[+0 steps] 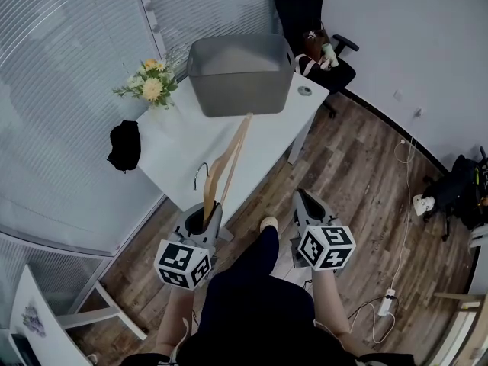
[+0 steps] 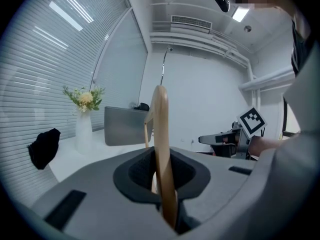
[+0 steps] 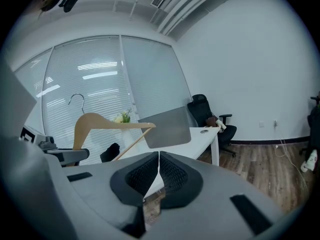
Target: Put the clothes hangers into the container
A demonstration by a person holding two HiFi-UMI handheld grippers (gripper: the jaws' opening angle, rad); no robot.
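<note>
A wooden clothes hanger (image 1: 229, 162) with a metal hook is clamped in my left gripper (image 1: 204, 216), which is shut on its lower arm. The hanger slants up over the white table (image 1: 267, 139), and its far end points at the grey container (image 1: 240, 73) standing at the table's back. In the left gripper view the hanger (image 2: 161, 134) stands upright between the pads, with the container (image 2: 125, 125) behind it. My right gripper (image 1: 307, 204) hangs over the wooden floor beside the table. It is shut and holds nothing, its pads (image 3: 170, 174) meeting at the tip.
A vase of flowers (image 1: 152, 82) stands left of the container. A black object (image 1: 124, 145) lies at the table's left edge. Behind the table is a black office chair (image 1: 313, 29). On the floor to the right are cables, a power strip (image 1: 387, 302) and a black bag (image 1: 457, 185).
</note>
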